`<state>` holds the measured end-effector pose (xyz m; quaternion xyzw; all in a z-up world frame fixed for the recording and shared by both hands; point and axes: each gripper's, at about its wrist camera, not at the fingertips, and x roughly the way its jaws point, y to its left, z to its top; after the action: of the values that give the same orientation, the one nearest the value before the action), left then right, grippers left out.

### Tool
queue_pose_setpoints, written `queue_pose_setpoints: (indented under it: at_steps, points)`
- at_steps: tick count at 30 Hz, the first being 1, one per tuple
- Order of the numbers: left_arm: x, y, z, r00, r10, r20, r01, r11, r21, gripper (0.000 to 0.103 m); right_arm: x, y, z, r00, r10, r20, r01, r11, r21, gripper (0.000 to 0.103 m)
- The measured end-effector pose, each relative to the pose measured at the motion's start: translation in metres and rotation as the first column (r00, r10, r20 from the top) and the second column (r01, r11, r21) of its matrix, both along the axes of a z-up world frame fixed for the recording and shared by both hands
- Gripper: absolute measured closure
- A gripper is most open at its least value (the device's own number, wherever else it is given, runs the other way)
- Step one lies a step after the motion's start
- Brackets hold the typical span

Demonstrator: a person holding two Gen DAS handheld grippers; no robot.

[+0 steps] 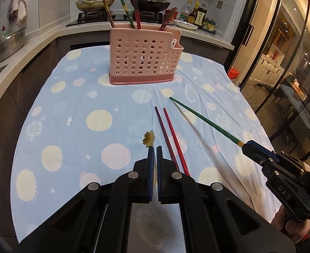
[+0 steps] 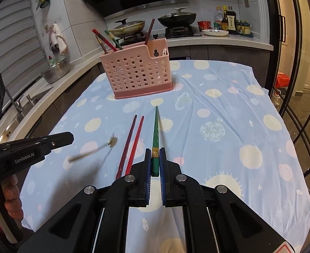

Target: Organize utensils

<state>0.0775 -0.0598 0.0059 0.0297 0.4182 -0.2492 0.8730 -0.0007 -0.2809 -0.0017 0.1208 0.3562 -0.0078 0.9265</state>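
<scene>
A pink perforated utensil holder (image 1: 144,60) (image 2: 139,73) stands at the far middle of the table with several chopsticks upright in it. My right gripper (image 2: 155,155) (image 1: 246,145) is shut on a green chopstick (image 2: 156,130) (image 1: 203,121), held above the cloth, tip toward the holder. My left gripper (image 1: 155,150) (image 2: 69,138) is shut on a thin gold utensil with a flower-shaped end (image 1: 148,139) (image 2: 112,141); it is blurred. A dark red chopstick (image 1: 165,137) (image 2: 128,142) and a red chopstick (image 1: 175,139) (image 2: 136,142) lie side by side on the cloth between the grippers.
The table wears a blue cloth with pale dots (image 1: 81,116) (image 2: 229,130). A counter (image 1: 17,63) runs along the left with a metal colander (image 1: 8,46). Behind are a stove with pans (image 1: 95,2), bottles (image 1: 197,13) and a plate. Glass doors (image 1: 281,63) stand on the right.
</scene>
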Motion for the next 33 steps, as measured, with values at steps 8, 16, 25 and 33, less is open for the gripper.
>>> queue_pose_setpoints:
  at_steps: [8, 16, 25, 33]
  points:
    - [0.008, -0.003, 0.0, 1.0, -0.004, -0.009, 0.004, 1.0, 0.003, 0.102, 0.01, -0.005, 0.016, 0.999, -0.014, 0.046, 0.015, 1.0, -0.012, 0.096]
    - [-0.011, -0.006, -0.061, 0.988, -0.026, -0.151, 0.036, 0.997, 0.067, 0.089, -0.001, 0.001, -0.025, 0.998, 0.0, -0.067, 0.001, 1.0, 0.018, 0.096]
    - [-0.015, -0.003, -0.077, 0.981, -0.008, -0.195, 0.02, 0.998, 0.064, 0.09, -0.006, 0.001, -0.03, 0.997, -0.001, -0.082, 0.003, 1.0, 0.021, 0.096]
    - [-0.015, -0.002, -0.079, 0.982, -0.007, -0.187, 0.018, 0.998, 0.06, 0.092, -0.005, 0.002, -0.032, 0.996, 0.004, -0.09, -0.001, 1.0, 0.025, 0.096]
